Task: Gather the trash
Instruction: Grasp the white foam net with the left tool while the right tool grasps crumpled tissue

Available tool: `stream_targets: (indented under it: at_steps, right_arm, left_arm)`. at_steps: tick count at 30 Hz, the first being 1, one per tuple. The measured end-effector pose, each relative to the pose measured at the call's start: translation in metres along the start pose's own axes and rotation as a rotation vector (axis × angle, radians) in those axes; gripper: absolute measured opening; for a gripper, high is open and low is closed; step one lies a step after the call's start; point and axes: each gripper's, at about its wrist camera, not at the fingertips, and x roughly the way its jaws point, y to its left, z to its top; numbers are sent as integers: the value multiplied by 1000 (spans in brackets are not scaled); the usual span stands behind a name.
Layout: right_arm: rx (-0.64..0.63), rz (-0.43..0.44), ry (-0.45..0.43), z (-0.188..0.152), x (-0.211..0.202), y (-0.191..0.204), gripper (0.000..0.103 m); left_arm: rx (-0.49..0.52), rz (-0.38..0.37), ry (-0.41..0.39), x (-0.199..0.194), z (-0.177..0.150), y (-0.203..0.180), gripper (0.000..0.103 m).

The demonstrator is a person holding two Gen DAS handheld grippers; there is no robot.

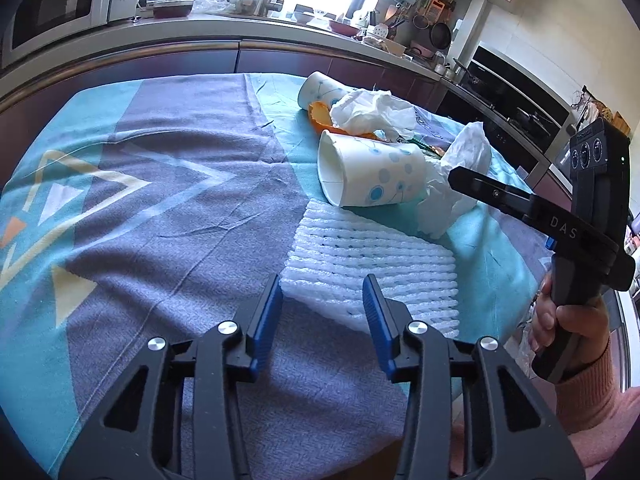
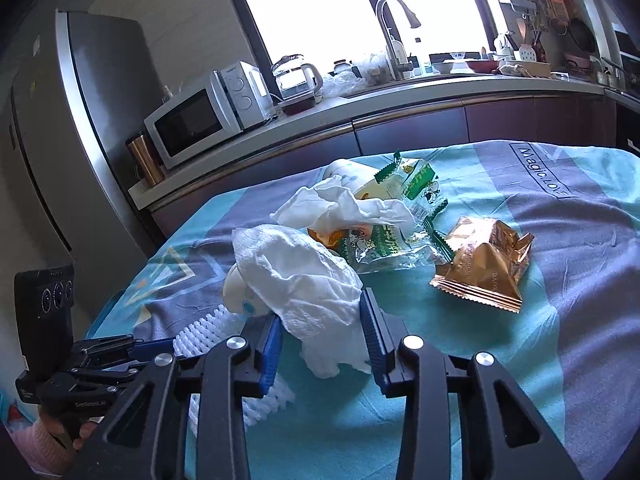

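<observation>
Patterned teal and grey cloth (image 2: pixel 500 352) beneath the claw, microwave (image 2: pixel 200 116), kettle (image 2: pixel 298 76), faucet (image 2: pixel 394 28) beyond, fridge (image 2: pixel 80 128) far left.

Kitchen with bright window (image 2: pixel 320 12)
Microwave (image 2: pixel 200 118) on counter (image 2: pixel 400 96); steel refrigerator (image 2: pixel 80 128) stands at left

Left wrist view: low, close, left of crumpled tissue (image 1: pixel 460 168), facing kitchen counter (image 1: pixel 248 26) | Right wrist view: directly behind tissue (image 2: pixel 304 276) — closer | Shared: tissue, counter (image 2: pixel 400 96)
</observation>
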Motion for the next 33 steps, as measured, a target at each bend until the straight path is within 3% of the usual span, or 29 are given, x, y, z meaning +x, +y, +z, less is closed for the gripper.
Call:
stream_targets:
  at_steps: [5,12,33]
  right_arm:
    - [11,0,-9,1,-6,-4,24]
    - [11,26,-30,6,-19,-2,22]
    - [-31,122,-30,10,-25,30,22]
  left_arm:
    - [-10,-13,0,-2,-1,2,30]
    - [-17,-32,-19,-13,-4,3,21]
    - [-6,5,-98,-54,-12,14,17]
